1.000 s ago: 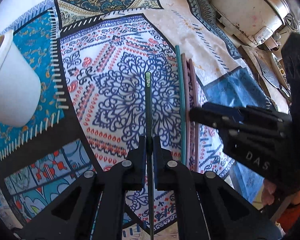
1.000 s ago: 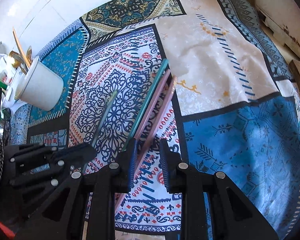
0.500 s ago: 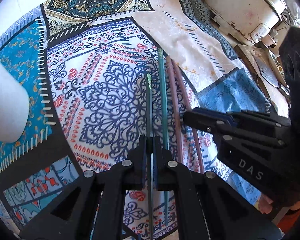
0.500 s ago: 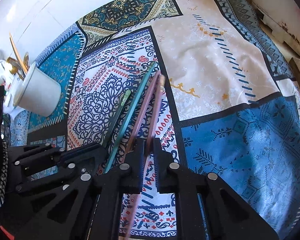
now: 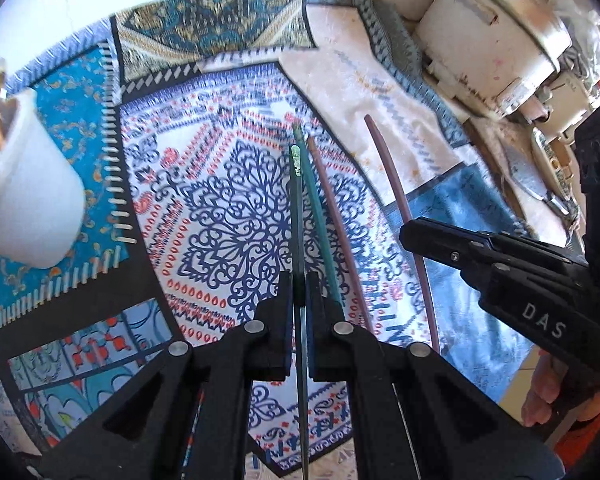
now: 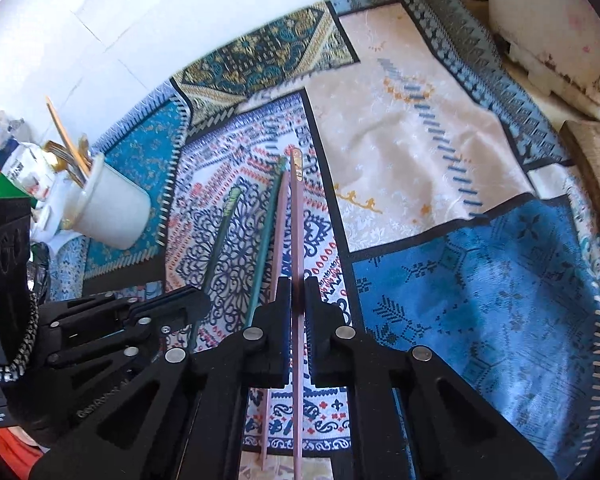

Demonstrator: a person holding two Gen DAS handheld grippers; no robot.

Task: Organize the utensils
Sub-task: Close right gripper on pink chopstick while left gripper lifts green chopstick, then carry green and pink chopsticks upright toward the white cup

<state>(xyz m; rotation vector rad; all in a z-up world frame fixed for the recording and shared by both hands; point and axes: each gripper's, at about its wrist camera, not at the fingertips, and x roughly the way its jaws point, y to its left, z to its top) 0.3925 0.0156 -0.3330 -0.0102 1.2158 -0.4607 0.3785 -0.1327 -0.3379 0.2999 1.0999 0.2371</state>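
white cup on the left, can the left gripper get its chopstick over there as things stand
Probably yes. The left gripper is shut on the dark green chopstick, and only bare patterned cloth lies between it and the white cup. Utensils already inside may crowd the opening.

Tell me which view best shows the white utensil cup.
The right wrist view: the white cup is whole there, rim visible, with gold utensils standing in it. The left wrist view shows the cup blurred and cut off at the edge.
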